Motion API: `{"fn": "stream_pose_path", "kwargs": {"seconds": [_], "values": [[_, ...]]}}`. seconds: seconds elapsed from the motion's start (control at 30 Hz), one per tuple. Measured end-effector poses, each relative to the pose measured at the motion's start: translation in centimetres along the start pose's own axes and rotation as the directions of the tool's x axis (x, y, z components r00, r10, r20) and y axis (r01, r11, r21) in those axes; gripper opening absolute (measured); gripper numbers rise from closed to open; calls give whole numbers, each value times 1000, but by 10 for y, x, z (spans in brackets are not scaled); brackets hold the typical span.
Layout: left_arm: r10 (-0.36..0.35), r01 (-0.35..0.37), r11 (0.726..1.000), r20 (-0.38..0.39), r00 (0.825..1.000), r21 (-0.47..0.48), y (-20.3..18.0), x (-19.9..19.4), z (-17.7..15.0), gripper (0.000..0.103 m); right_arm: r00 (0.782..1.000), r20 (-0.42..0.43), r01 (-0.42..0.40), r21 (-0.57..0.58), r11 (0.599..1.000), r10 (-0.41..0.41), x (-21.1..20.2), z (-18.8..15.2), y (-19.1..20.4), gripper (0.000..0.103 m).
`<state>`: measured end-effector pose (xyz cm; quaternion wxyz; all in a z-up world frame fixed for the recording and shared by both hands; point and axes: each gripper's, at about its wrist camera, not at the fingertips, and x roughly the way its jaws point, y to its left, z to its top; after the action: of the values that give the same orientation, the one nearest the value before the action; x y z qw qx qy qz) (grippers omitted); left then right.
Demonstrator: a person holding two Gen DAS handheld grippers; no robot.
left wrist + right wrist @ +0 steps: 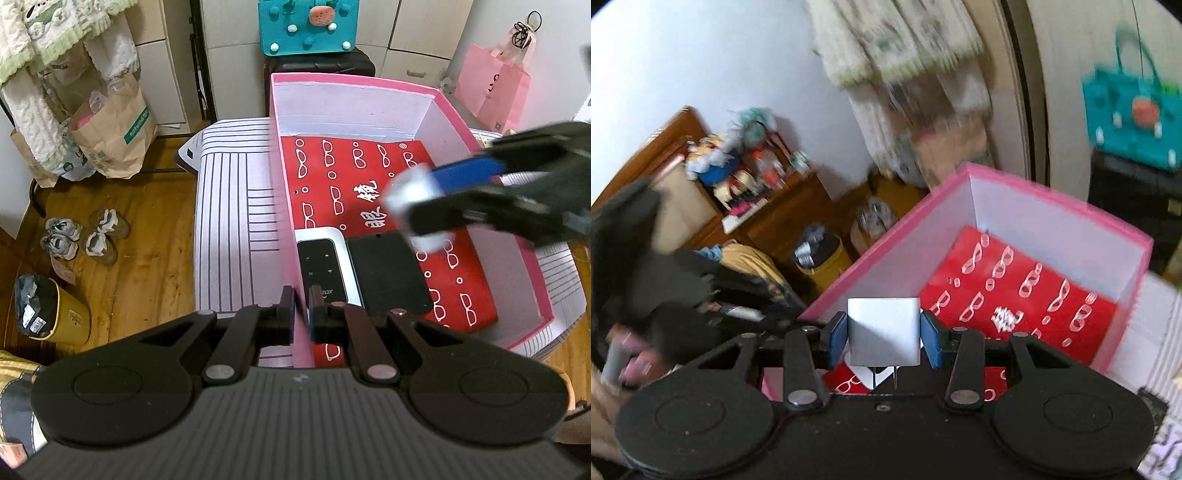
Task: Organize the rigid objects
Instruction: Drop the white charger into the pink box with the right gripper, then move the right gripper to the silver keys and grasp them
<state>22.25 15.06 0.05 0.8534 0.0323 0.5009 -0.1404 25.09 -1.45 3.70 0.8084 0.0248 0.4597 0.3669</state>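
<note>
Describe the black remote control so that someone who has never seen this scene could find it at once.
Start at the big pink box with white inner walls and a red glasses-print sheet on its floor. At the near left corner, against the wall the left gripper clamps, lies the black remote control on a white tray. Unlike the blank black phone beside it, it is narrow and bears small button icons.

Even indoor light, strong fisheye bending at edges; the right wrist view is motion-blurred (background especially), the left mostly sharp.
</note>
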Motion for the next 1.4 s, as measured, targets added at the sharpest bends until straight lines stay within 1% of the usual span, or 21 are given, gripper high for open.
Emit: {"fn": "stream_pose_path", "kwargs": {"seconds": [0.03,0.1,0.17,0.27,0.33,0.37,0.43,0.47,0.5,0.6,0.67,0.8,0.87,0.97,1.13,1.27,1.4], "values": [[-1,1,1000,1,1000,3,0,0,0,6,999,-40,11,36,999,-9,12,5,-4,47],[-4,4,1000,2,1000,7,0,0,0,6,989,-138,69,76,995,-58,40,12,-11,47],[-8,8,1000,5,1000,9,0,0,0,7,979,-179,109,85,990,-92,54,14,-20,48],[-15,15,1000,9,1000,8,1,-1,-1,7,976,-192,130,126,984,-104,70,19,-29,48],[-20,19,1000,10,1000,11,2,0,-1,7,978,-190,124,174,977,-90,79,23,-36,48],[-22,21,1000,9,1000,13,2,0,-1,7,978,-198,114,221,969,-70,84,24,-41,48],[-26,25,1000,6,1000,14,3,0,-1,8,977,-215,87,354,931,-9,93,27,-57,48],[-28,28,1000,5,1000,11,3,0,-1,8,975,-220,81,377,923,4,96,28,-60,48],[-31,31,999,4,1000,9,4,0,0,8,976,-218,86,387,918,0,99,30,-61,48],[-31,31,999,3,1000,9,4,0,1,8,979,-201,123,388,913,-46,102,29,-62,48],[-29,29,999,4,1000,13,4,1,0,8,980,-191,133,415,900,-57,104,29,-65,48],[-31,30,999,6,1000,13,4,0,-1,8,981,-185,126,432,893,-49,105,27,-66,50],[-30,30,999,6,1000,11,4,1,0,8,985,-170,98,434,896,-25,97,27,-65,50],[-26,26,1000,5,1000,14,2,1,0,8,992,-127,60,401,914,-9,76,28,-58,50],[-25,25,1000,6,1000,15,2,1,0,8,999,-52,30,299,954,-15,22,24,-43,50],[-21,21,1000,4,1000,17,1,1,0,8,999,-7,52,200,978,-52,-26,3,-34,50],[-12,13,1000,-8,1000,24,0,1,2,8,994,21,107,145,984,-111,-63,-23,-36,50]]}}
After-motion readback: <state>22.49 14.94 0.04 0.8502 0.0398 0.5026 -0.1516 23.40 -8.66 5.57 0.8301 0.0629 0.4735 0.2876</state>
